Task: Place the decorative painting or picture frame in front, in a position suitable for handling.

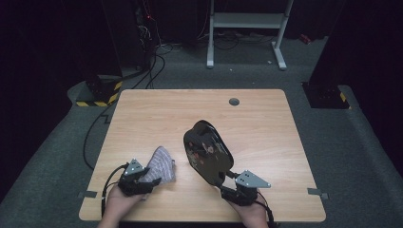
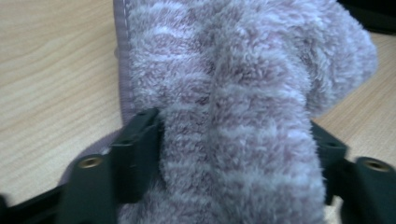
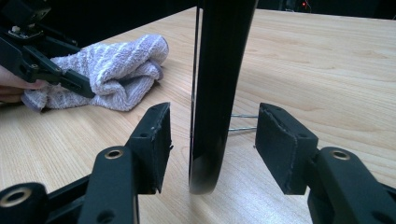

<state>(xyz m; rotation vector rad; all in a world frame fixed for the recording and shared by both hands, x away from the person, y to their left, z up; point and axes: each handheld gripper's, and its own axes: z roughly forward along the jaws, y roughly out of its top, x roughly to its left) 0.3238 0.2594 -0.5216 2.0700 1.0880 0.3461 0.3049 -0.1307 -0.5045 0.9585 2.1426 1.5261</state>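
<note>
Towel (image 2: 233, 93) clamped in left gripper (image 2: 233, 154) jaws | right gripper (image 3: 212, 149) jaws apart, straddling black mirror (image 3: 219, 84) edge

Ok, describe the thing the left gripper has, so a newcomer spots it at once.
On the wooden table, look at the near left corner, left of the glossy black oval object. There the left gripper clamps a bunched cloth: fluffy, with pale purple and white stripes, the one soft thing there.
</note>
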